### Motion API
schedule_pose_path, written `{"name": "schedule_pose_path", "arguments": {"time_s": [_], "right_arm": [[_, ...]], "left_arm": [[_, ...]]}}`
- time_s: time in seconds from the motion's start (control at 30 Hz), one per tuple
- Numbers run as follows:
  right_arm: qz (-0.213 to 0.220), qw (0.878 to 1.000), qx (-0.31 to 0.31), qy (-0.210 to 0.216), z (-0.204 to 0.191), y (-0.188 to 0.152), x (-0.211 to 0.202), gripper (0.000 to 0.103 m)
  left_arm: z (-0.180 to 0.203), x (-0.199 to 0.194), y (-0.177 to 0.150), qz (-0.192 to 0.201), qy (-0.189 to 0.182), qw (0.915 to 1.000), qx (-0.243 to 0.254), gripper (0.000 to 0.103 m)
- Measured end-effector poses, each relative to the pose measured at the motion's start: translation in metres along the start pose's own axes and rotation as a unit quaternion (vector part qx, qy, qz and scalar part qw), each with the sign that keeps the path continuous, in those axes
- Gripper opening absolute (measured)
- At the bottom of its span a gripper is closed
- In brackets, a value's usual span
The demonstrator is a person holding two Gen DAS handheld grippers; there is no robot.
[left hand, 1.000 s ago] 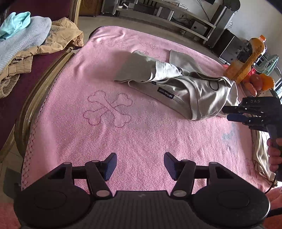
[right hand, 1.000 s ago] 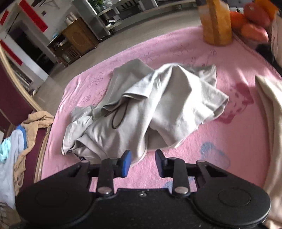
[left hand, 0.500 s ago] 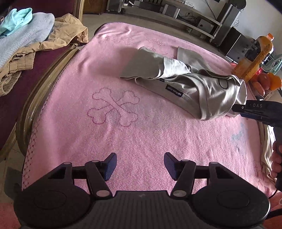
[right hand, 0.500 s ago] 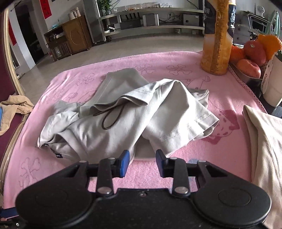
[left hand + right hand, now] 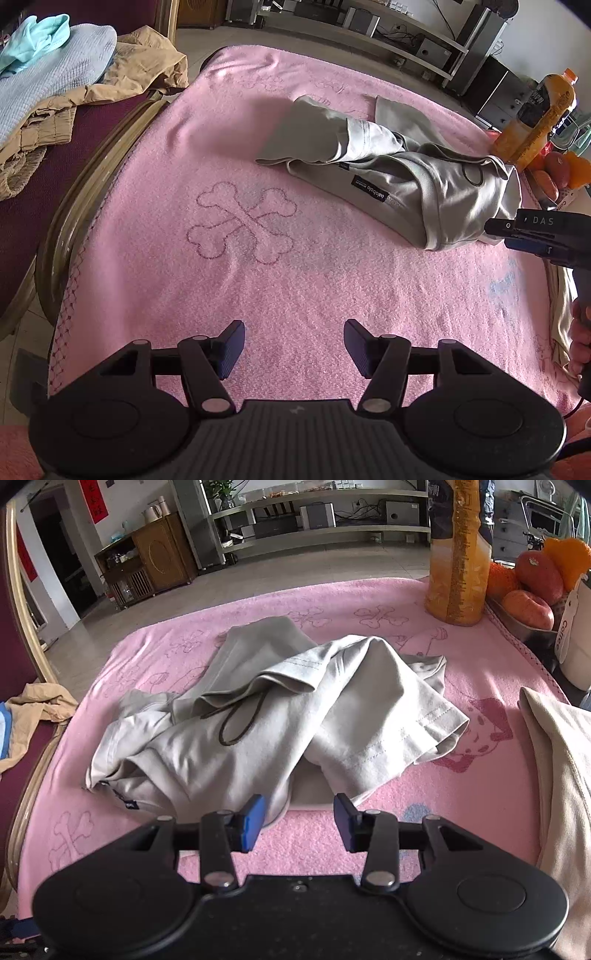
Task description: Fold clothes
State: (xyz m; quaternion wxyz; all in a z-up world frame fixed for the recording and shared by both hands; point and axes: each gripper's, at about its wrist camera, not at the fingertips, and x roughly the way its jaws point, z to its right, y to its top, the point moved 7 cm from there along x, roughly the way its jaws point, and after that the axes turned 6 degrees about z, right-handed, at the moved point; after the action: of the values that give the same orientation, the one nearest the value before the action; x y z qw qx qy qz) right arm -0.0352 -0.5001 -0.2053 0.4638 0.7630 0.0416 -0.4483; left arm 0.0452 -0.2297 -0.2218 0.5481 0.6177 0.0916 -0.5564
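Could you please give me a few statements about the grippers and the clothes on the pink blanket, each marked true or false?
1. The left gripper is open over bare pink blanket, touching no cloth. True.
2. The right gripper is shut on the grey garment. False: its jaws stand open at the garment's near edge, with nothing between them.
3. The grey garment is folded into a neat rectangle. False: it lies crumpled in a loose heap.
4. An orange drink bottle stands upright on the blanket beyond the garment. True.
5. A cream cloth lies to the right of the grey garment. True.
6. The chair beside the blanket holds nothing. False: a tan garment and a light blue knit lie on it.
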Motion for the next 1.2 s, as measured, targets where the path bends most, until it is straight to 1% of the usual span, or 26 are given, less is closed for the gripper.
{"name": "schedule_pose_path", "arguments": {"time_s": [0.13,0.3,0.43,0.67,0.77,0.83,0.87,0.93,1.0,1.1,1.2], "right_arm": [[0.011,0.999,-0.033,-0.023,-0.005,-0.001,-0.001,0.04],[0.028,0.996,-0.072,-0.033,-0.018,0.0,-0.005,0.04],[0.03,0.996,-0.08,-0.035,-0.019,0.0,-0.005,0.04],[0.027,0.997,-0.072,-0.031,-0.017,-0.002,-0.003,0.04],[0.019,0.999,-0.039,0.0,-0.013,-0.003,-0.001,0.041],[0.013,0.999,0.01,0.043,-0.006,-0.002,0.001,0.042],[0.007,0.997,0.041,0.066,-0.001,-0.003,0.003,0.042],[-0.01,0.988,0.108,0.112,0.01,-0.005,0.009,0.042],[-0.036,0.975,0.163,0.148,0.017,-0.012,0.018,0.041],[-0.051,0.962,0.21,0.165,0.024,-0.019,0.031,0.04],[-0.041,0.954,0.235,0.181,0.025,-0.017,0.039,0.042]], "left_arm": [[0.001,0.001,0.0,-0.001,0.001,1.0,0.001,0.058],[0.0,0.002,0.0,-0.002,0.004,1.0,0.004,0.058],[0.0,0.003,0.0,-0.003,0.005,1.0,0.004,0.058],[0.0,0.003,0.0,-0.005,0.007,1.0,0.004,0.058],[0.0,0.003,0.0,-0.005,0.007,1.0,0.003,0.058],[0.0,0.003,0.0,-0.005,0.006,1.0,0.003,0.058],[0.0,0.004,0.0,-0.005,0.006,1.0,0.002,0.058],[0.0,0.003,-0.001,-0.004,0.006,1.0,0.002,0.058],[0.001,0.003,0.0,-0.004,0.005,1.0,0.003,0.058],[0.001,0.003,0.0,-0.004,0.005,1.0,0.004,0.058],[0.002,0.004,0.0,-0.003,0.006,1.0,0.006,0.058]]}}
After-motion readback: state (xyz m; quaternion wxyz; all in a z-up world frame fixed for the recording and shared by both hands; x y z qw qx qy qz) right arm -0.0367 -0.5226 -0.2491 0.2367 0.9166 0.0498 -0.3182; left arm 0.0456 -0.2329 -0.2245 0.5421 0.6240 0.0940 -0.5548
